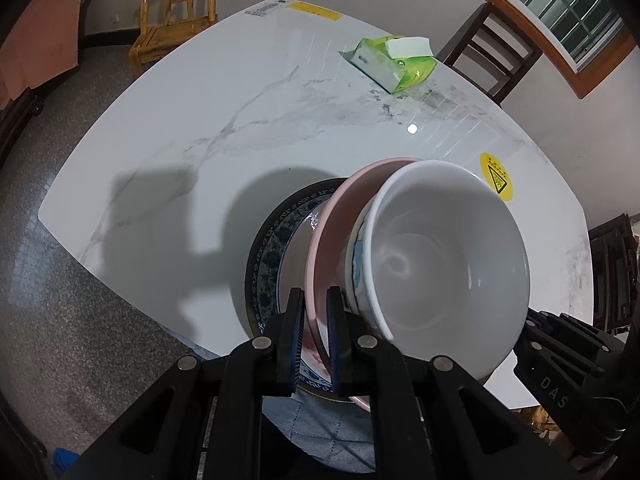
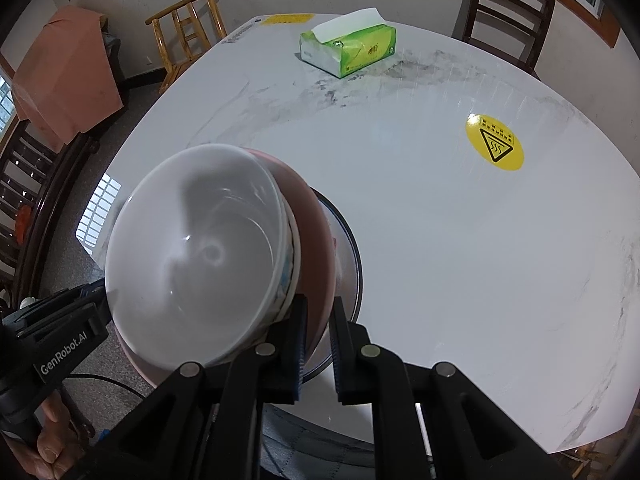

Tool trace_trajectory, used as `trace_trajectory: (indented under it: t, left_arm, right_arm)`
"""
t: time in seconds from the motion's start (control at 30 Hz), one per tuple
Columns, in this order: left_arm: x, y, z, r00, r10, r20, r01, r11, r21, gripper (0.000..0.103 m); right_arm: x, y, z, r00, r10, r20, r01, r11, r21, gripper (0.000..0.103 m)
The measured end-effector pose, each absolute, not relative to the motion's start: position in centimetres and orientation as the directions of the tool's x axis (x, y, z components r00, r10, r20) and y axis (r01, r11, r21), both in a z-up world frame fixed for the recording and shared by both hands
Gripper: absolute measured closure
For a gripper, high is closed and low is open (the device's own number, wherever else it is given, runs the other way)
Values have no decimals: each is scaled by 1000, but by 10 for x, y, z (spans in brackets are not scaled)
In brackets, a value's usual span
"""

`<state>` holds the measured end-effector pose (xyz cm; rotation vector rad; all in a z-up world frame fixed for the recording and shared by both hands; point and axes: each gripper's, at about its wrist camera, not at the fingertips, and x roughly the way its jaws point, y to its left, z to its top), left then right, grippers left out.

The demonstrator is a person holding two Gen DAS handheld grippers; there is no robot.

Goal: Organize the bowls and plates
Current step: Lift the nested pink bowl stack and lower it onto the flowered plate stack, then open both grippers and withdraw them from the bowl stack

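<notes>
Altogether two plates (image 1: 280,236), two bowls (image 1: 448,256)

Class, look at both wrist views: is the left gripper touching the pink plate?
Touching. In the left wrist view, the left gripper has its two pads closed on the rim of the pink plate, with no gap on either side.
</notes>
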<state>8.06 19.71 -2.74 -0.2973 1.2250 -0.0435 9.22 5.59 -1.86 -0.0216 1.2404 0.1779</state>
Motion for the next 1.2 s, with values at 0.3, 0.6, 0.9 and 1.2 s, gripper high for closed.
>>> trace_trajectory:
  t: [0.3,0.6,0.9,1.2]
  left_arm:
    - [85,201,-37,351,-174,-920,-135,963,-233,98]
    - [83,205,-33,422,-147,-894,-135,965,-223,94]
    - [76,217,-35,460,-99,-882,-161,968,-192,63]
    - [56,229,-23,516,-107,-850,-170,959,-225,42]
  right_arm:
    - [93,60,-25,313,127,-941,-139,986,87,90]
    - [92,63,-24,326,121,-937,-132,988,82,88]
    - [90,61,-25,362,87,-928,-135,990,40,71]
    - [78,43,-25,386,118,-915,-112,990,80,42]
